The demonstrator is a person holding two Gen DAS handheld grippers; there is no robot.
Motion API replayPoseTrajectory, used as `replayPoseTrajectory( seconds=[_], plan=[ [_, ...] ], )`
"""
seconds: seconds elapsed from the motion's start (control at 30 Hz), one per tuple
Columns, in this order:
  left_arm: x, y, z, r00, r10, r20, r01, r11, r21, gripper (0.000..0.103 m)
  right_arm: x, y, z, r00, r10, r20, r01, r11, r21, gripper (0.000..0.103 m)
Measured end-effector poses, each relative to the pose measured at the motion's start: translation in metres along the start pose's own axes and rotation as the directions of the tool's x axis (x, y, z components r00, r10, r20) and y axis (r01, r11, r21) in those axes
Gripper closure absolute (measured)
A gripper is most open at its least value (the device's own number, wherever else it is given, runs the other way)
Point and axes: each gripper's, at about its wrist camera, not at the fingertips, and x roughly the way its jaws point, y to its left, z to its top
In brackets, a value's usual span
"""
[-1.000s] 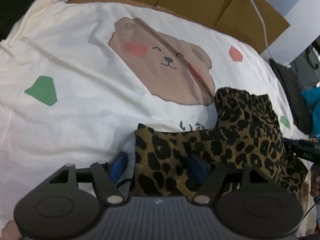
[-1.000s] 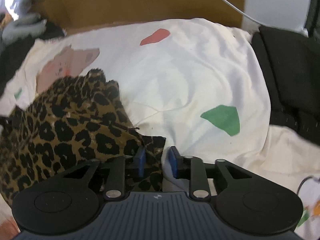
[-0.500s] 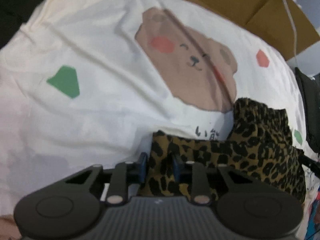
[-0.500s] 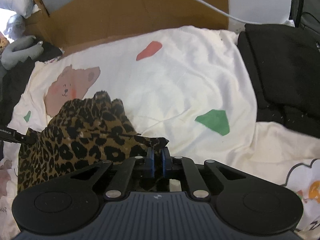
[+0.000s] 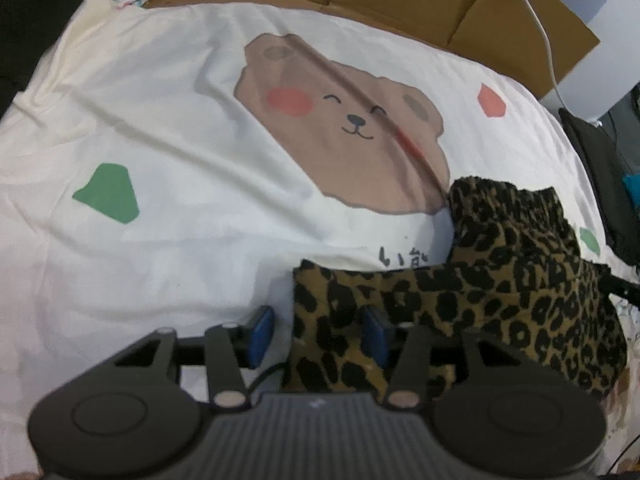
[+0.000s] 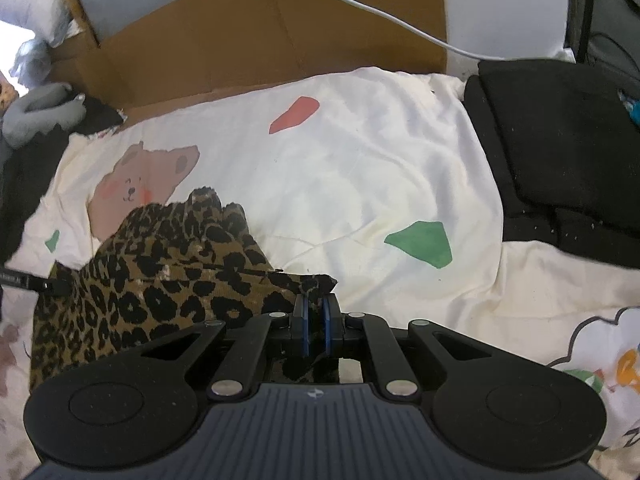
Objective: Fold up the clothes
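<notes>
Both cameras sit just behind their claws, looking steeply down and forward, close over the bed. The left wrist view faces the bear print (image 5: 344, 128); the right wrist view faces farther right. Both share the leopard-print garment (image 5: 500, 276), the bear and the cardboard (image 6: 260, 40) behind.

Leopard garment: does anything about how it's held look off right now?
Yes. The right hand-held gripper is shut on one corner of the leopard garment, but the left hand-held gripper has just been opening; its jaws stand apart around the other corner without pinching it. The far end lies bunched on the bear-print sheet.
</notes>
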Motion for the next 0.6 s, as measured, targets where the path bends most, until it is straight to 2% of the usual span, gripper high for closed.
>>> replayPoseTrajectory(
  seconds=[0.1,0.17,0.23,0.3,0.33,0.4,0.6],
  plan=[
    [0.003,0.002,-0.001,1.000,-0.012,0.005,0.012,1.000,-0.001,0.050,-0.001,-0.002,-0.002,1.000,-0.004,0.003,0.004,1.000,0.004,0.098],
    [0.005,0.002,-0.002,1.000,-0.023,0.010,0.023,1.000,-0.004,0.046,-0.001,-0.004,-0.002,1.000,-0.003,0.008,0.003,1.000,0.019,0.098],
    [0.005,0.001,-0.002,1.000,-0.026,0.014,0.026,1.000,0.001,0.048,-0.003,-0.003,-0.003,1.000,-0.005,0.017,0.005,1.000,0.022,0.098],
    [0.003,0.007,-0.003,0.999,-0.046,0.020,0.046,0.998,-0.035,0.076,-0.006,-0.002,-0.003,1.000,-0.005,0.026,0.004,1.000,0.018,0.098],
    [0.001,0.012,-0.003,0.997,-0.073,0.024,0.074,0.995,-0.070,0.095,-0.008,-0.002,-0.003,1.000,-0.004,0.031,0.004,1.000,0.016,0.098],
    [-0.008,0.019,-0.004,0.994,-0.100,0.052,0.105,0.989,-0.106,0.095,-0.013,-0.002,-0.001,0.999,-0.001,0.043,0.000,1.000,0.016,0.098],
    [-0.048,0.020,-0.007,0.978,-0.133,0.160,0.153,0.981,-0.120,0.095,-0.032,-0.006,0.004,0.996,0.030,0.090,-0.035,0.998,0.052,0.098]
  ],
)
